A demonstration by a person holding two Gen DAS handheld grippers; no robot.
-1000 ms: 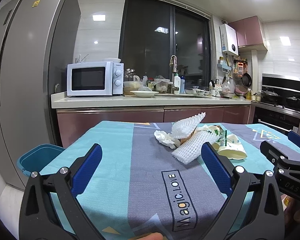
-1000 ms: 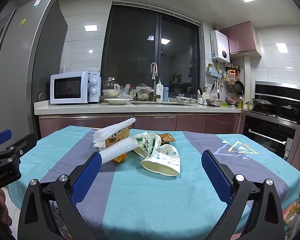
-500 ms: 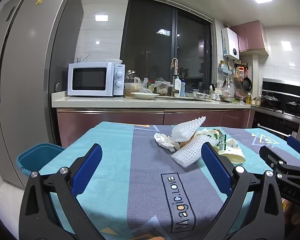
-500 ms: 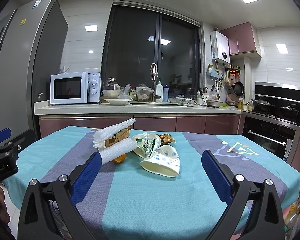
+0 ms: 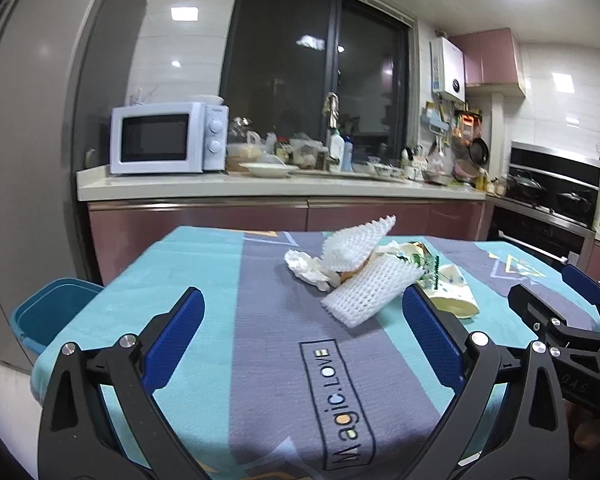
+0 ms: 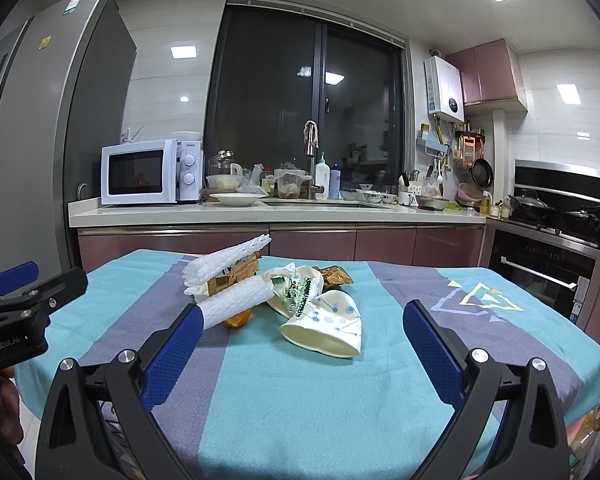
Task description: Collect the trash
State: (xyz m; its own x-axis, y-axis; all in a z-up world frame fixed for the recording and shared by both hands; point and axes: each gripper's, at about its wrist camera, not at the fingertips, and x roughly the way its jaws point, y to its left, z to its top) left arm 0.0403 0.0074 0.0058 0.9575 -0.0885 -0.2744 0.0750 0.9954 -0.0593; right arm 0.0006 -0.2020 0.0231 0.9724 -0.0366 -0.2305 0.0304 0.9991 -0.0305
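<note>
Here both claws stand released, jaws wide with nothing between them: the left claw (image 5: 303,332) and the right claw (image 6: 303,334) hover over the near edge of the cloth-covered worktop (image 6: 308,392). Ahead, mid-worktop, the trash lies in one heap: white foam netting (image 5: 366,294), crumpled tissue (image 5: 306,270), a tipped paper cup (image 6: 326,330), a printed wrapper (image 6: 300,288). A blue bin (image 5: 50,312) sits just beside the worktop's left edge.

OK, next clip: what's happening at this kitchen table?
A person holds two tongs over a table with a teal and grey tablecloth. The left tongs and right tongs are both open and empty. A pile of trash sits mid-table, untouched: white foam fruit nets, a crumpled tissue, a squashed paper cup, a green printed wrapper and an orange peel. A blue bin stands beside the table.
</note>
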